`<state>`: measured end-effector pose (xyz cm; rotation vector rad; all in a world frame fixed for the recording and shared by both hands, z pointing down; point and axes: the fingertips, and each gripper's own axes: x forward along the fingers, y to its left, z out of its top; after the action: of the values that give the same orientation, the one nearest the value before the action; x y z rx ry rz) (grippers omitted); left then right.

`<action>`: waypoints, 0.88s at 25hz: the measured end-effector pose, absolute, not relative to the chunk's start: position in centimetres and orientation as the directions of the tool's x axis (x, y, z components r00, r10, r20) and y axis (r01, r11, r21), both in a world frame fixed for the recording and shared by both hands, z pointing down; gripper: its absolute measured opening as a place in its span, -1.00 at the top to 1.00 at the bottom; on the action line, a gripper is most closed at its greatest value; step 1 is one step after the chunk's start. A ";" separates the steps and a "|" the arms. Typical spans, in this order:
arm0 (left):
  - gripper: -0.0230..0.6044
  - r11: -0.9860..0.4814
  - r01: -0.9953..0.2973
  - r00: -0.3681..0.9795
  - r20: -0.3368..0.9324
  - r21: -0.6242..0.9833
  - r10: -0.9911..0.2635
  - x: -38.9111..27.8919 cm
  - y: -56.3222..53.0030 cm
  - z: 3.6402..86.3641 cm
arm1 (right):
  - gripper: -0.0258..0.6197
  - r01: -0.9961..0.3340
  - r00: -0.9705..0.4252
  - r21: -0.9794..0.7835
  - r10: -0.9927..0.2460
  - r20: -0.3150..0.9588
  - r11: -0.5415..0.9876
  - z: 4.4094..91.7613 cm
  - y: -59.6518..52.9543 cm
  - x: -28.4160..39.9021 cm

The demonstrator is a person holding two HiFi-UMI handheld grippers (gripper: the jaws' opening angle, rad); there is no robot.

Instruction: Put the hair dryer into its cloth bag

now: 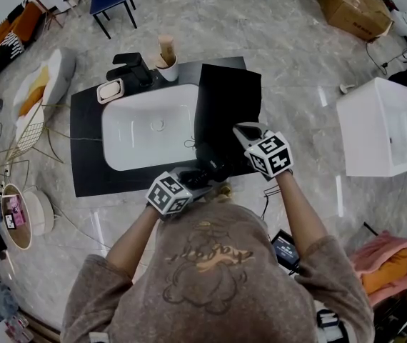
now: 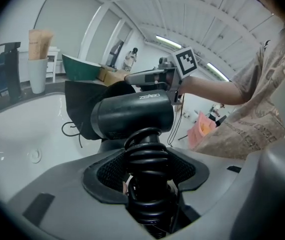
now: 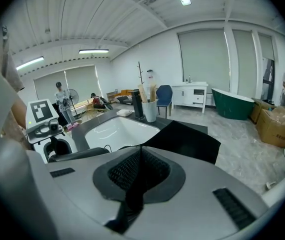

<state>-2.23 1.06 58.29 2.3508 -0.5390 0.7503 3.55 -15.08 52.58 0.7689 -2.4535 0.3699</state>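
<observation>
Beside the white basin (image 1: 146, 131), the black cloth bag (image 1: 226, 98) is lying on the black counter (image 1: 89, 163), its edge pinched in the closed jaws of the right gripper (image 3: 139, 171). The left gripper (image 2: 150, 173) is clamping the handle of the black cord-wrapped hair dryer (image 2: 132, 115), barrel at the bag. Insertion looks to be starting; next, the mouth probably needs opening.

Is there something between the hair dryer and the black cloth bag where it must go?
Nothing visible stands between them. The hair dryer, gripped by the left tool, has its front end right at the cloth bag, whose edge the right tool pinches.
</observation>
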 end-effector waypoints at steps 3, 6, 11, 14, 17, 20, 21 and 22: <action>0.10 -0.732 -0.534 0.749 0.638 0.423 -0.178 -1.8 0.8 59.0 | 0.91 -0.592 -0.696 -0.099 -0.444 0.565 0.800 52.6 -15.0 3.5; 0.10 -0.725 -0.546 0.737 0.652 0.419 -0.178 -1.6 0.4 59.6 | 0.91 -0.588 -0.698 -0.101 -0.441 0.564 0.803 52.7 -14.9 3.4; 0.10 -0.701 -0.585 0.709 0.676 0.408 -0.199 -1.5 -0.8 60.6 | 0.91 -0.579 -0.701 -0.100 -0.432 0.566 0.809 52.7 -14.6 3.3; 0.10 -0.684 -0.611 0.690 0.692 0.400 -0.212 -1.5 -1.6 61.3 | 0.91 -0.578 -0.703 -0.102 -0.430 0.567 0.810 53.0 -14.5 3.3; 0.10 -0.673 -0.633 0.669 0.708 0.383 -0.227 -1.6 -2.5 61.8 | 0.91 -0.577 -0.705 -0.105 -0.428 0.566 0.810 53.0 -14.5 3.3; 0.10 -0.654 -0.661 0.647 0.720 0.367 -0.250 -1.5 -3.5 62.1 | 0.91 -0.573 -0.708 -0.109 -0.423 0.566 0.812 53.0 -14.3 3.2; 0.10 -0.648 -0.671 0.638 0.725 0.360 -0.259 -1.5 -3.9 62.2 | 0.91 -0.571 -0.709 -0.111 -0.421 0.566 0.813 53.1 -14.2 3.2; 0.10 -0.642 -0.682 0.629 0.730 0.351 -0.268 -1.4 -4.3 62.2 | 0.91 -0.569 -0.711 -0.113 -0.417 0.566 0.815 53.1 -14.1 3.2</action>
<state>-1.45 -4.31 62.22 2.2254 -0.7399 0.8597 3.17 -14.09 53.15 0.7274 -2.4655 0.3800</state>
